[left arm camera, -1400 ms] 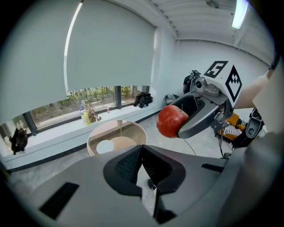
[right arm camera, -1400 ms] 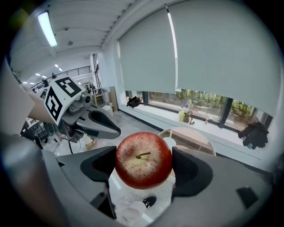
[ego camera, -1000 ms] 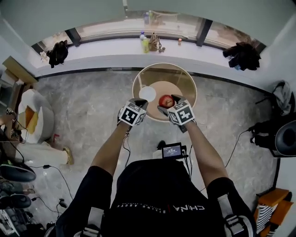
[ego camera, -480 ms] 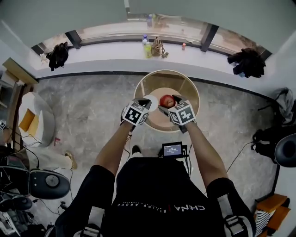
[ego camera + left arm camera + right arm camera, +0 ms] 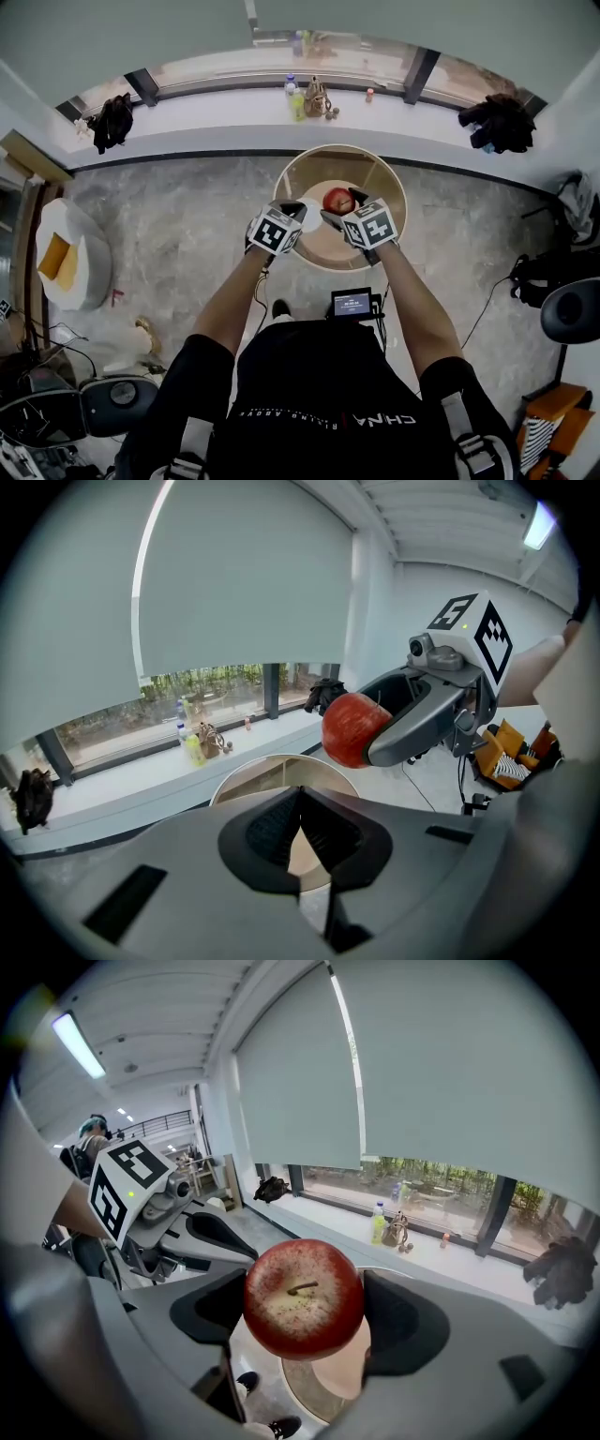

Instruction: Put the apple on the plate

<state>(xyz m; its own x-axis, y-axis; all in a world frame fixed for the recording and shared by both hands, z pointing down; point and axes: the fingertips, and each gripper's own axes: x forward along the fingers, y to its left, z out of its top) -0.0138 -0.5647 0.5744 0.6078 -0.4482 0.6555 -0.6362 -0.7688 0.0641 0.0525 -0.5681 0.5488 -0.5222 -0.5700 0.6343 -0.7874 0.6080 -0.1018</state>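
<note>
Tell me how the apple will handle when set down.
The apple looks round, so it would probably roll if released off its base. It seems firm: the right claw pinches it with no visible dent. Its smooth skin might slip in a loose grip.

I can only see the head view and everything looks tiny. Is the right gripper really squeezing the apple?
Observer: Yes. The right gripper view shows the right gripper clamped on both sides of the apple.
Operator: Is the left one holding something?
Observer: No. The left gripper view shows the left gripper shut, nothing between its jaws.
Operator: Is the apple touching the table?
Observer: No. In the left gripper view it hangs above the round table.
</note>
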